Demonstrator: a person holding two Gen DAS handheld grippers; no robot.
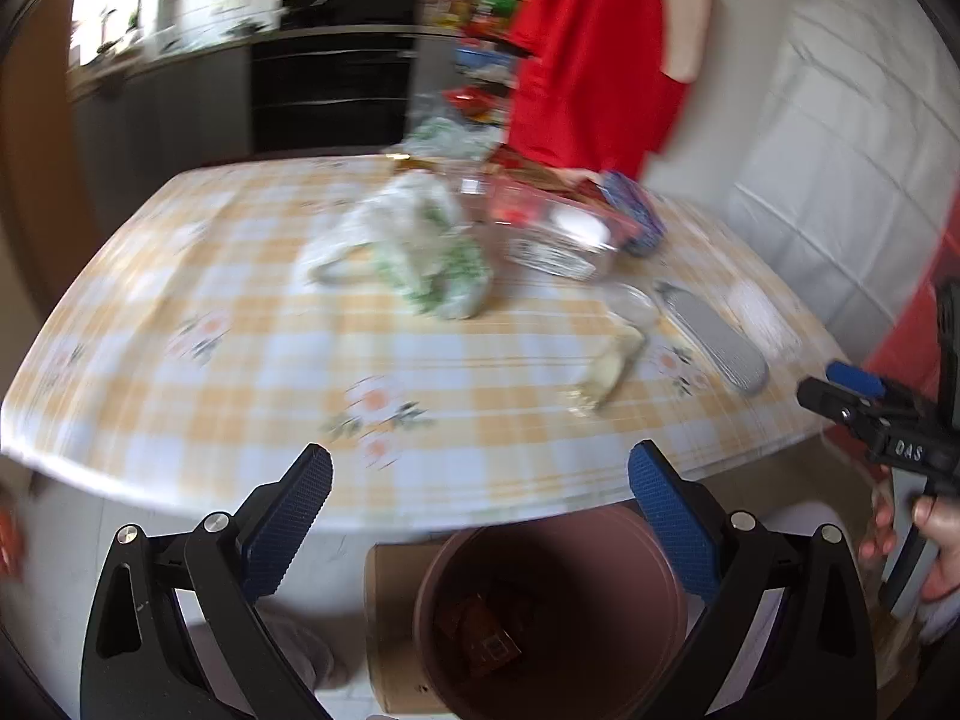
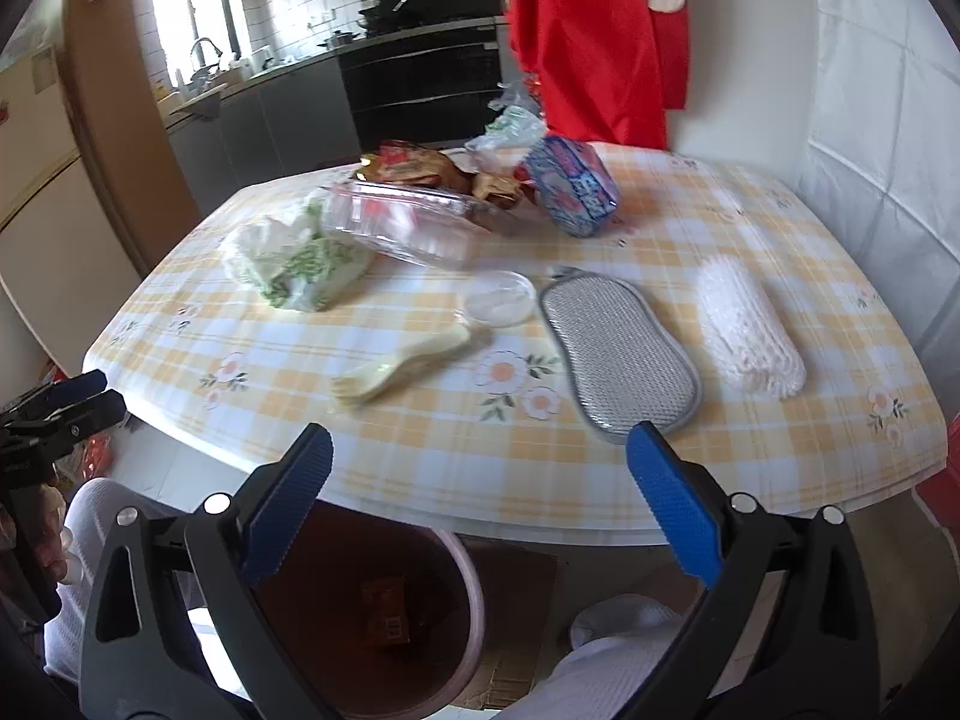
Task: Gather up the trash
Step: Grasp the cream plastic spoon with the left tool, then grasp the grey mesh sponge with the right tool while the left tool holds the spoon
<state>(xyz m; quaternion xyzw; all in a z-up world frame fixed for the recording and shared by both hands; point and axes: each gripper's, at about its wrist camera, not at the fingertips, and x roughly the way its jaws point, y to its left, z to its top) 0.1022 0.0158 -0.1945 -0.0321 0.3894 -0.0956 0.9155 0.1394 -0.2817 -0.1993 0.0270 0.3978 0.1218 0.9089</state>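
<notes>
Brown wrapper (image 2: pixel 387 609) lying in round bin (image 2: pixel 474 588) below table edge, crumpled green-white bag (image 2: pixel 300 267) on tablecloth

- The table (image 2: pixel 600 468) carries everything, and below its near edge stands a bin (image 2: pixel 384 612) on the floor with a wrapper (image 2: pixel 384 609) inside.
- Near the front edge lies a fork (image 2: pixel 402 369), with a round lid (image 2: pixel 501 298) just behind it.
- Right of those lies a flat scrubbing pad (image 2: pixel 618 354), and further right a foam net sleeve (image 2: pixel 750 327).
- At the left sits a crumpled bag (image 2: pixel 297 264), touching a plastic tray (image 2: pixel 402 225) on its right.
- Behind the tray lie snack wrappers (image 2: pixel 432 171) (piled together), with a tissue pack (image 2: pixel 573 186) to their right.
</notes>
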